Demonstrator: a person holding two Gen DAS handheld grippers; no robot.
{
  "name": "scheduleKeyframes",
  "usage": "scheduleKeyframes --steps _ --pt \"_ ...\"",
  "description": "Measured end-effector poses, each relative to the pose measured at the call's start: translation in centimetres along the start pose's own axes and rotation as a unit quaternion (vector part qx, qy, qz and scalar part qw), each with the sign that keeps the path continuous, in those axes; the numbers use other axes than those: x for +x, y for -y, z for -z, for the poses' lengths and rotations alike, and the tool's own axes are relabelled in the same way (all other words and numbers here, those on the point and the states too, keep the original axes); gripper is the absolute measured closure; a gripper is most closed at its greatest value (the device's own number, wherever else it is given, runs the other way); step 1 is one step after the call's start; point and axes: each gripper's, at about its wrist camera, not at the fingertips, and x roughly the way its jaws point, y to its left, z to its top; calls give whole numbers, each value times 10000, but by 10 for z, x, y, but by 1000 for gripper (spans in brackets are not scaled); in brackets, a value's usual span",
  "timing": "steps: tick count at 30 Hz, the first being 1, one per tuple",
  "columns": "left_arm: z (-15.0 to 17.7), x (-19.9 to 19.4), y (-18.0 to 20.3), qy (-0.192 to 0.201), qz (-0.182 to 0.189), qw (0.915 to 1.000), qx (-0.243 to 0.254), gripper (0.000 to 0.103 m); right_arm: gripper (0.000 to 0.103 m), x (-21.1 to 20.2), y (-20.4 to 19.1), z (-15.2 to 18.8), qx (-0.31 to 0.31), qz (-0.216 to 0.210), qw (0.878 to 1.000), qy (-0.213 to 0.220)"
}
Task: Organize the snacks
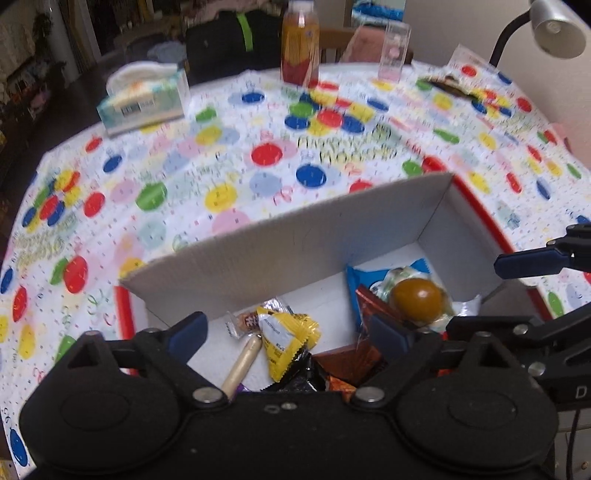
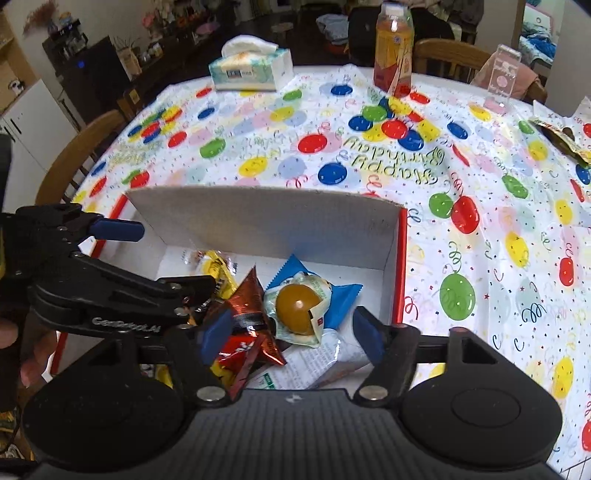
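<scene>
A cardboard box (image 1: pixel 295 236) with white walls and a red outside stands on the balloon-print tablecloth (image 1: pixel 221 155). Inside lie several snacks: a yellow packet (image 1: pixel 284 338), a beige stick (image 1: pixel 242 365), a blue packet (image 2: pixel 345 295), a shiny red-brown packet (image 2: pixel 247 306) and a round brown sweet in clear wrap (image 2: pixel 297 308). My left gripper (image 1: pixel 288 332) hovers open over the box's near left part, holding nothing. My right gripper (image 2: pixel 291 332) hangs open just above the wrapped brown sweet, its pads (image 2: pixel 218 328) on either side and apart from it. Each gripper's blue pad shows in the other's view.
At the table's far side stand a tissue box (image 2: pixel 251 72), a bottle of orange drink (image 2: pixel 393 48) and a clear acrylic stand (image 2: pixel 504 79). A dark wrapper (image 2: pixel 561 138) lies at the far right edge. A desk lamp (image 1: pixel 554 26) and wooden chairs (image 2: pixel 79 147) border the table.
</scene>
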Motion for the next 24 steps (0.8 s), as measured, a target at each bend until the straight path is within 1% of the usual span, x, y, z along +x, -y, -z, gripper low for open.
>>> scheduleKeyframes --steps 4,7,10,12,16,19,21,22,23,24 --pt "6 -26 -2 264 166 9995 -83 4 29 -20 -4 7 132 -57 9996 246" --pt "11 -44 -3 474 205 9986 -87 3 26 -35 -7 12 237 -84 9986 464" --pt "18 -62 -3 675 135 9976 -53 3 26 -49 -12 20 279 -90 9975 649" --pt "23 -71 -4 749 109 9971 -66 3 26 -56 -16 25 296 -87 9968 732" --pt "35 -91 -8 889 224 9957 -163 3 25 -70 -23 36 355 -77 9951 916" --pt "44 -106 -8 1023 252 9943 -188 3 18 -80 -26 45 428 -72 9935 1056" --pt "49 -116 -8 1124 232 9931 -255 3 17 -86 -28 50 480 -28 9923 1140" --pt "52 -121 -8 1160 229 9926 -269 3 14 -89 -29 53 503 2 9917 1183" --pt "54 -125 -7 1182 215 9923 -289 2 6 -92 -29 56 536 19 9909 1236" --pt "57 -129 -7 1210 203 9920 -314 2 2 -95 -30 59 569 15 9898 1304"
